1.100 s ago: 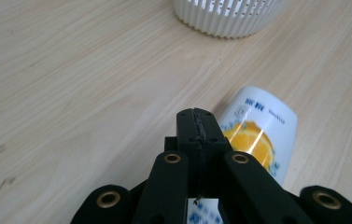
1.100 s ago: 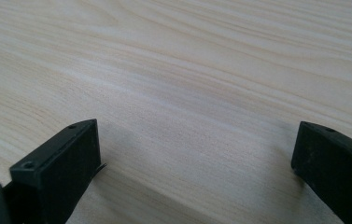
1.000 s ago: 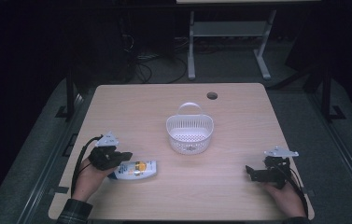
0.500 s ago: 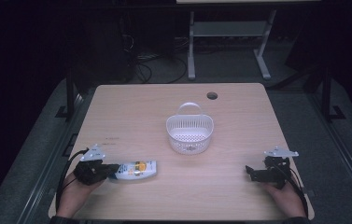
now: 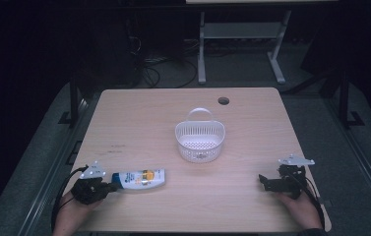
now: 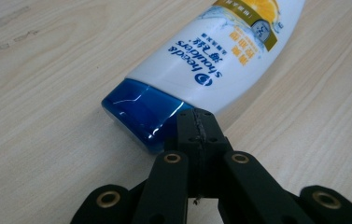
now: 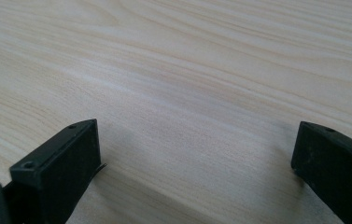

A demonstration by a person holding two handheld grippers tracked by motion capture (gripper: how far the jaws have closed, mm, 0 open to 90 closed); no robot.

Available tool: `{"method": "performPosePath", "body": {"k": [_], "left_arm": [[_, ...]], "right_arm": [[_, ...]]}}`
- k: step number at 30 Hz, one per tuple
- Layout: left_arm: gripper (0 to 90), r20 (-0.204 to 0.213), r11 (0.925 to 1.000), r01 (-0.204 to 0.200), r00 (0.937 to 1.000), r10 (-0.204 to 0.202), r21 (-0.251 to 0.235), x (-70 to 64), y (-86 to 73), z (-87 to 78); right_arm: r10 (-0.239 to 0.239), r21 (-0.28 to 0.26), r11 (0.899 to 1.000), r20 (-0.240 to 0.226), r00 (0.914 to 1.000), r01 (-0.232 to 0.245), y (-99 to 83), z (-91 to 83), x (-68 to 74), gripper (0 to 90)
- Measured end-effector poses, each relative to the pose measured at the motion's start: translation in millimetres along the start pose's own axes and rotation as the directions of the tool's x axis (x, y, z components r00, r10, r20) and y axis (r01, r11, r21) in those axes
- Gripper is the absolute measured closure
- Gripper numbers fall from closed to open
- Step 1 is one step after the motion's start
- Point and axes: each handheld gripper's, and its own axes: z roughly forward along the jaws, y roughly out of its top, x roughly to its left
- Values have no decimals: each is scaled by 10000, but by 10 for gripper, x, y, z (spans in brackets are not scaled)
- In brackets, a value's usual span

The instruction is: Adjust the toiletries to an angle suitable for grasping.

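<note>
Left gripper [image 6: 197, 123]: jaws are pressing together, tips meeting at the blue cap edge of the white plastic shampoo bottle [image 6: 201, 60]; whether they are pinching the cap or only touching it, I cannot tell. Bottle is lying flat on the pale wooden table [image 5: 139, 132], at about 8 o'clock from the white perforated plastic basket [image 5: 200, 140], well apart from it. Right gripper [image 5: 271, 184] is resting at 4 o'clock from the basket, jaws spread wide, holding nothing. Judgement: early stage; the bottle is not yet lifted, and the likely transfer to the basket is remaining.
</note>
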Motion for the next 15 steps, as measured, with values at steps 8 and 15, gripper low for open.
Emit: {"method": "performPosePath", "body": {"k": [8, 15], "left_arm": [[900, -85, 10000, 44, 10000, -45, -47, 51, 19, 26], [900, -165, 10000, 58, 9998, -58, -29, 90, 80, 75]], "right_arm": [[20, 3, 10000, -1, 10000, -20, 1, 0, 1, 8], [10, 3, 10000, 0, 10000, -10, 0, 0, 1, 8]]}}
